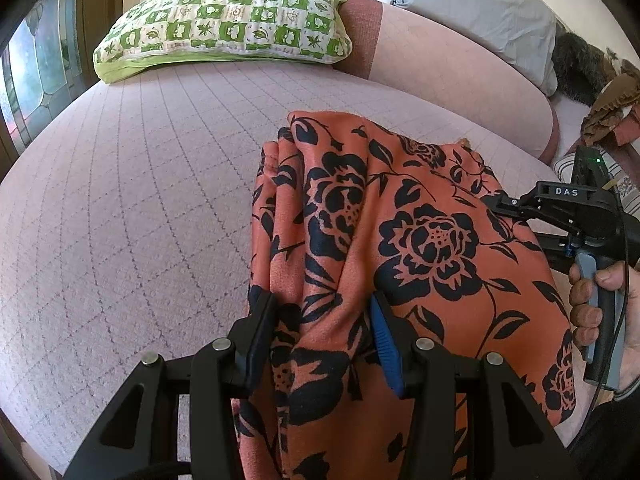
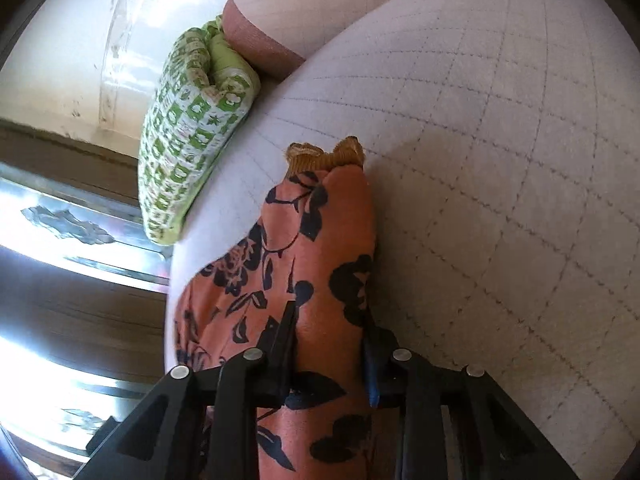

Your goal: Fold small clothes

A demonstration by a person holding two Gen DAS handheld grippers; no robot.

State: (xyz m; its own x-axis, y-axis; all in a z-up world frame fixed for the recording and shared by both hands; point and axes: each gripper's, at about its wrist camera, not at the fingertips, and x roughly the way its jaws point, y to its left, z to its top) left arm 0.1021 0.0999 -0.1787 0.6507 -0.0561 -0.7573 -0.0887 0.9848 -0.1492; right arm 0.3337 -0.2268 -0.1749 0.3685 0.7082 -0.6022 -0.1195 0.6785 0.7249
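Nearest, the left gripper (image 1: pixel 324 320) pinches a bunched fold of the orange flowered cloth (image 1: pixel 400 240), and the right gripper (image 2: pixel 330 344) clamps another part of the same cloth. Beyond them the cloth drapes over the pink quilted bed (image 1: pixel 140 180), and farther back from the cloth a green checked pillow (image 1: pixel 228 20) lies on the bed.

The left gripper (image 1: pixel 320 320) clamps a bunched fold of the orange flowered garment (image 1: pixel 400 232) over the pink quilted bed (image 1: pixel 140 200). At right, the right gripper (image 1: pixel 504 204) pinches its edge. A green checked pillow (image 1: pixel 224 20) lies far left.
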